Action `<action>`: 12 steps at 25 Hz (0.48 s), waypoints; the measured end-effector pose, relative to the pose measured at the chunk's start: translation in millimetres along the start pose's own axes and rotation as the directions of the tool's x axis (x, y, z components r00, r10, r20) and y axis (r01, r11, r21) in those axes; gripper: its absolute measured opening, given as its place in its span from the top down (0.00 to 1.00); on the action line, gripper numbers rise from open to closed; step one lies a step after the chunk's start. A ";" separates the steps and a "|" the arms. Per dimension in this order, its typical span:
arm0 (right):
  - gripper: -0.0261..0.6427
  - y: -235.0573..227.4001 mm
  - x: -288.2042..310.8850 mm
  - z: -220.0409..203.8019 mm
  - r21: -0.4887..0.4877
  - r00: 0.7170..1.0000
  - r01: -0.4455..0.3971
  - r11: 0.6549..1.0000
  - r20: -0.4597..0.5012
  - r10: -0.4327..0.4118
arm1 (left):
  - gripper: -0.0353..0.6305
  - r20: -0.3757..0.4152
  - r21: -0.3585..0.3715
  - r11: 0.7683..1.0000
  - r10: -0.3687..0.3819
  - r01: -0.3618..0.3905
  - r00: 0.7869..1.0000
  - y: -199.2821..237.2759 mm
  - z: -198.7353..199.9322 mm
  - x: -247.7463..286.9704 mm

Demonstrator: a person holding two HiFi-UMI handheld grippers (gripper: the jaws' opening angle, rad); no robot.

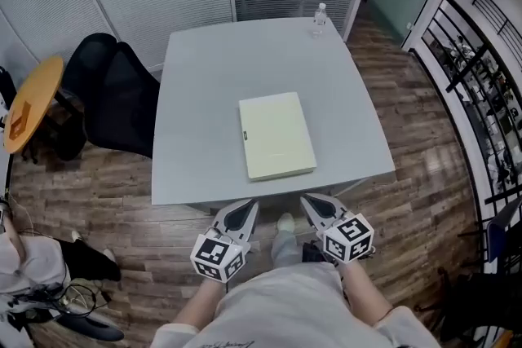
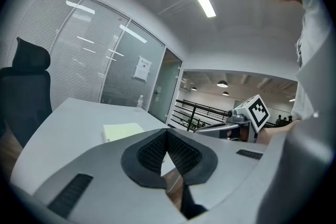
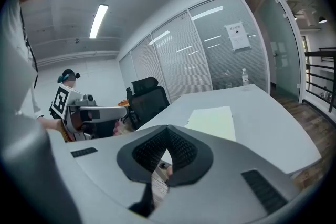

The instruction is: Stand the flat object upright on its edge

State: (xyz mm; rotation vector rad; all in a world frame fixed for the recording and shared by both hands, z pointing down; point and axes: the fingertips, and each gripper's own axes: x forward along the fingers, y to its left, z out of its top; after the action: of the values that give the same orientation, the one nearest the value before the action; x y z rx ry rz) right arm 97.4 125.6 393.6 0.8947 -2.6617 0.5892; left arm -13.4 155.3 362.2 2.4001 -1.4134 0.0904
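**A:** Head view first. Where's the object?

**B:** Pale yellow pad (image 1: 276,135), lying flat near the middle of the grey table (image 1: 196,69), its long side running away from the person. Left gripper (image 1: 248,208) and right gripper (image 1: 307,203) sit side by side just short of the table's near edge, both apart from the pad. Bottle (image 1: 319,15) stands upright at the far right corner. Black chair (image 1: 114,94) is at the table's left side.

**A:** Left gripper view?

**B:** Jaws closed tip to tip, nothing between them. Pad flat on the table beyond, a little left of the tips.

**A:** Right gripper view?

**B:** Same here: jaws pressed together, empty. Pad ahead and right of the tips, flat, not yet on its edge.
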 end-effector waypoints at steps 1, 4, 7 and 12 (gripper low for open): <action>0.93 -7.1 6.0 4.4 -0.001 1.000 -0.005 1.000 -0.004 0.005 | 0.93 -0.001 -0.005 1.000 0.004 -0.004 1.000 4.8 2.5 7.9; 0.93 -27.4 22.0 19.1 -0.014 1.000 -0.023 1.000 -0.016 0.023 | 0.93 -0.001 -0.021 1.000 0.016 -0.016 1.000 18.1 9.6 32.1; 0.93 -52.5 36.2 35.0 -0.016 0.999 -0.033 0.999 -0.016 0.033 | 0.93 -0.003 -0.038 0.999 0.033 -0.033 0.999 30.4 18.2 60.4; 0.93 -88.3 57.9 53.6 -0.010 0.999 -0.052 0.999 -0.013 0.051 | 0.93 -0.005 -0.051 0.997 0.052 -0.052 0.999 47.1 31.0 97.7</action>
State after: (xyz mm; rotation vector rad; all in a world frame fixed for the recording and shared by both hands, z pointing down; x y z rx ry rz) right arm 101.1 7.2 393.8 0.8193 -2.6811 0.5909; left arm -8.7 42.8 368.3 2.3214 -1.4593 0.0717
